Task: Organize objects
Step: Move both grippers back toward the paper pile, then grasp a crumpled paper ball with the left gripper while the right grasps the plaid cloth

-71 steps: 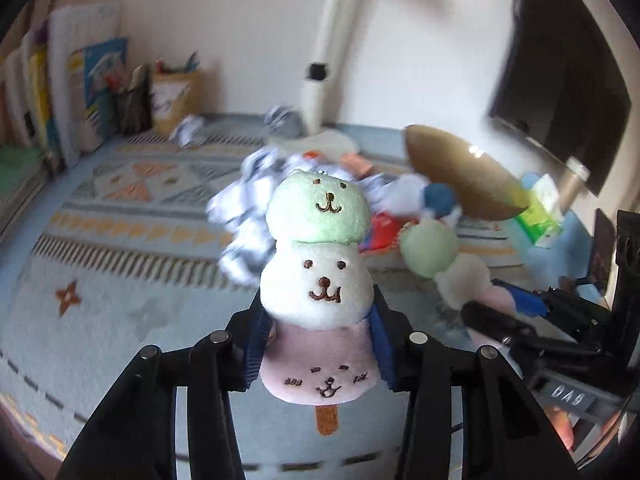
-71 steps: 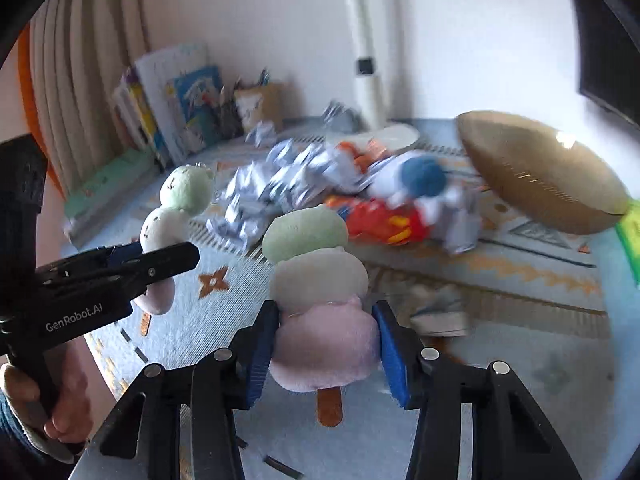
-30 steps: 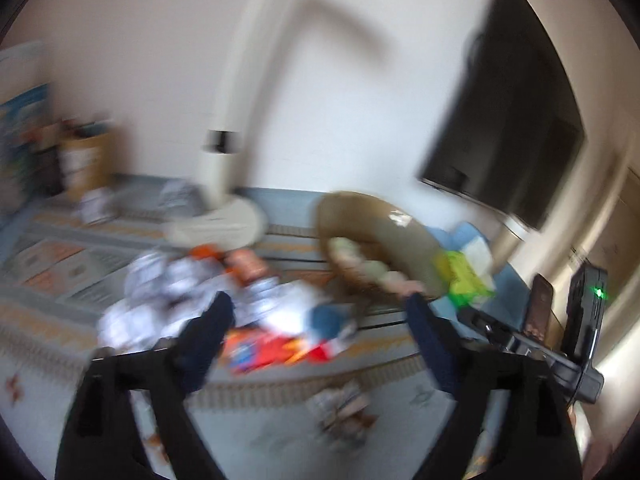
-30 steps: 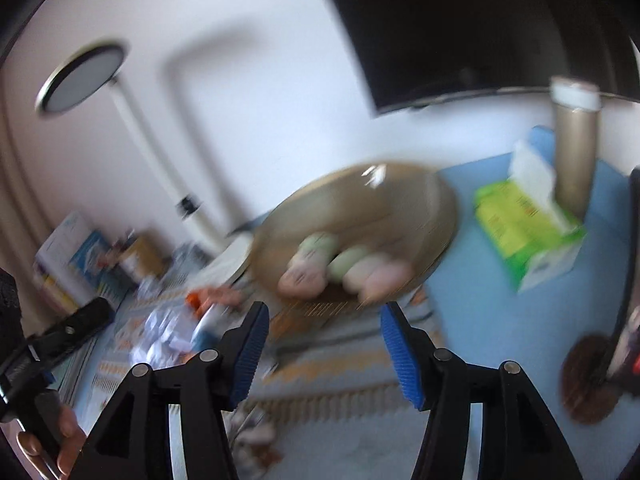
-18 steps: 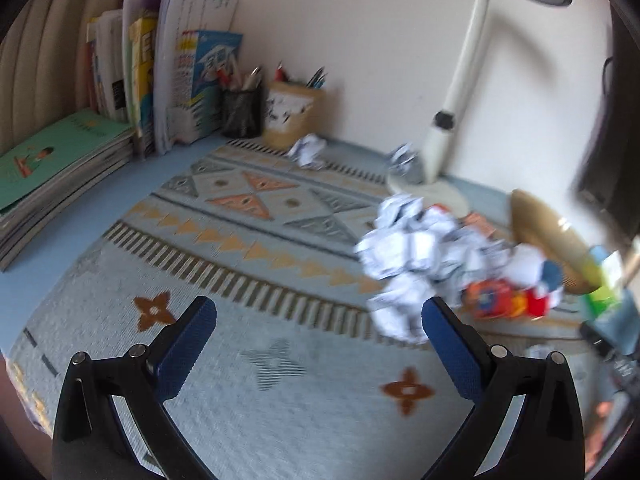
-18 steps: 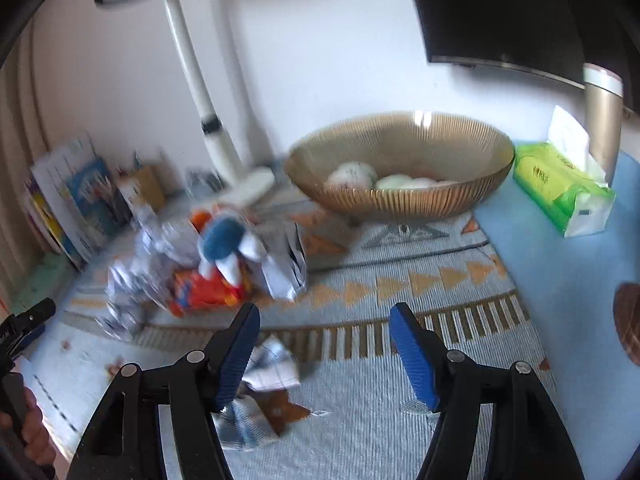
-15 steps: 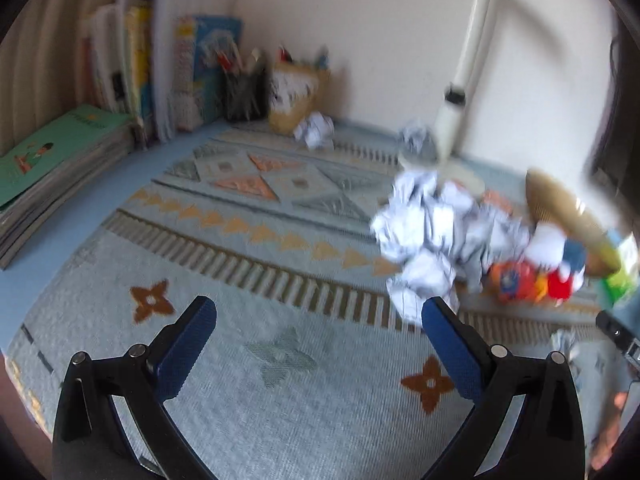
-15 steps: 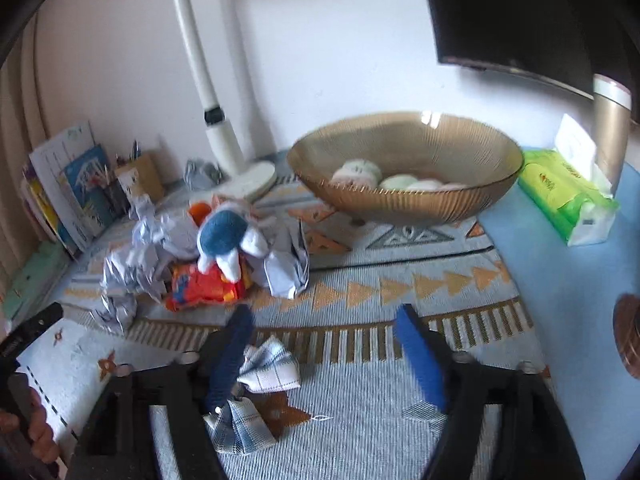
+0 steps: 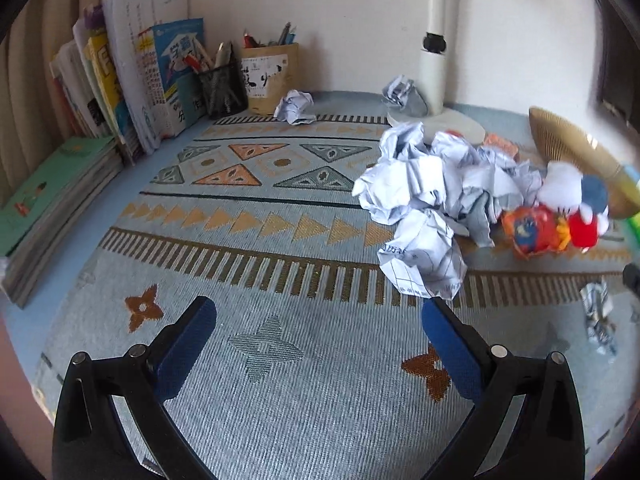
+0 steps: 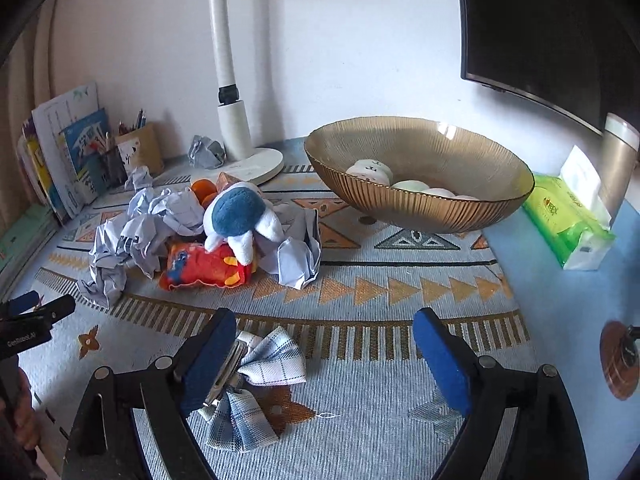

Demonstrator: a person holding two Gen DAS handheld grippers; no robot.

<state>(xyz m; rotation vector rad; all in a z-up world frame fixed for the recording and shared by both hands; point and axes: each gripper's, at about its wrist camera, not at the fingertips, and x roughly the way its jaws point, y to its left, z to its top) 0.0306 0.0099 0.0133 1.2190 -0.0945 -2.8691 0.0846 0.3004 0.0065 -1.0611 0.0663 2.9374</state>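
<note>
Lying in the bowl (image 10: 420, 200) by the lamp (image 10: 236, 120) are the plush pops (image 10: 370, 170), both claws apart and empty, the right gripper (image 10: 324, 344), jaws just widened, over a plaid bow (image 10: 256, 380), the left gripper (image 9: 318, 328) beside crumpled paper (image 9: 424, 256).

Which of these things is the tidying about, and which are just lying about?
For the job:
gold bowl
plush ice pops in it
blue-white plush
red toy
crumpled paper
plaid bow clip

Just there:
lamp
books
pen holders
tissue pack
</note>
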